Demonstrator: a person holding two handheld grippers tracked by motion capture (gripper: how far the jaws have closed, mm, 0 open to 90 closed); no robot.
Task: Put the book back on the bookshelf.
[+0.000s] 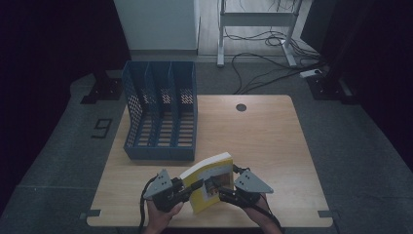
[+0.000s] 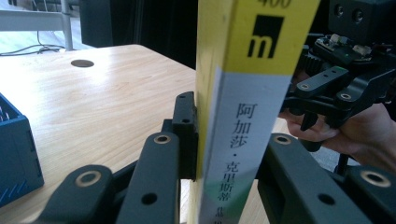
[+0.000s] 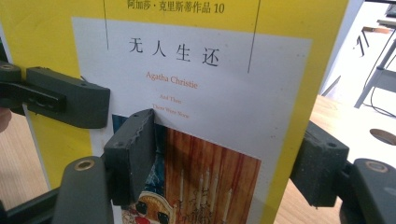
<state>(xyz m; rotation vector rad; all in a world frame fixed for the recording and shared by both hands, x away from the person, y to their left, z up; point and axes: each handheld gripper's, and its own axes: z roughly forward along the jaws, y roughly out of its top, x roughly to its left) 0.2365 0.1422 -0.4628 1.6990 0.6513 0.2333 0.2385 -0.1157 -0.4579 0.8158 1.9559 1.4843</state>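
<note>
A yellow paperback book [image 3: 212, 100] with a white title panel and Chinese lettering stood upright, close to the camera. The right gripper [image 3: 224, 158] had one black jaw across the cover and the other beside the book's far edge. The left gripper [image 3: 70, 100] clasped the book's left edge above a light wooden table [image 3: 355, 121].

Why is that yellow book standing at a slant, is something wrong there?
Nothing looks damaged or spilled. The yellow book is tilted, lifted between the left gripper, clamped across its spine, and the right gripper at its cover. The blue file rack stands upright on the table.
</note>
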